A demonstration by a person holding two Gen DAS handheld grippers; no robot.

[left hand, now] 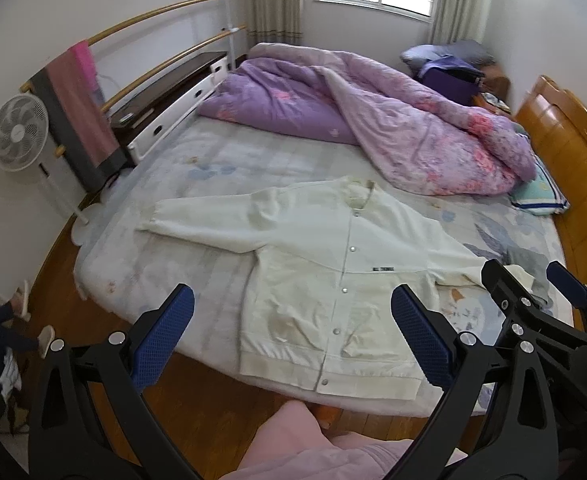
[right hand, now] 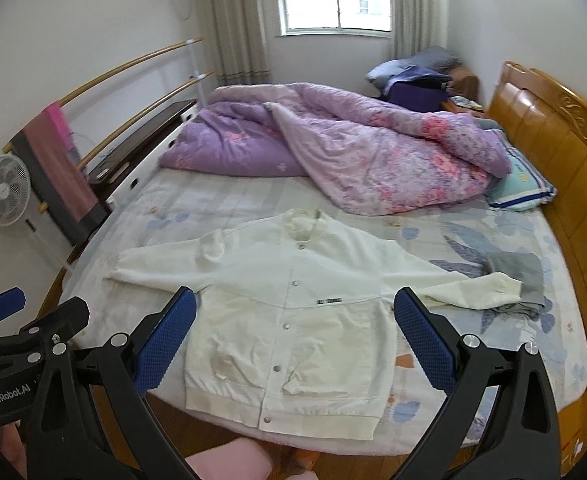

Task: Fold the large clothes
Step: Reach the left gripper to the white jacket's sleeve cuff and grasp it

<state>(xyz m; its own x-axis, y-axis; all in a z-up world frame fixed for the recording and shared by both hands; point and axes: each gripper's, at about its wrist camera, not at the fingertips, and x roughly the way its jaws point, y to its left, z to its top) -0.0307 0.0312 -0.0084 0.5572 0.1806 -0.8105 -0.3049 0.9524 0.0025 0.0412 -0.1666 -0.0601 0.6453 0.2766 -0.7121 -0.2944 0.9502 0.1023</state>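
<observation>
The jacket (right hand: 289, 320) is spread flat on the bed (right hand: 221, 200), front up, with its hem at the near edge and its collar pointed away. Beyond the jacket a quilt (right hand: 353, 152) is heaped across the far part of the bed. To the right of the jacket a folded garment (right hand: 521, 276) is laid, touched by the jacket's sleeve cuff. Further right of the jacket a headboard (right hand: 565, 160) is set, with a pillow (right hand: 521, 188) before it. To the left of the jacket a fan (right hand: 5, 192) is placed on the floor.

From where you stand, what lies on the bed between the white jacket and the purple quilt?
Only bare patterned bedsheet. The right wrist view shows a clear strip of it between the white jacket collar and the heaped purple quilt; nothing else lies there.
</observation>
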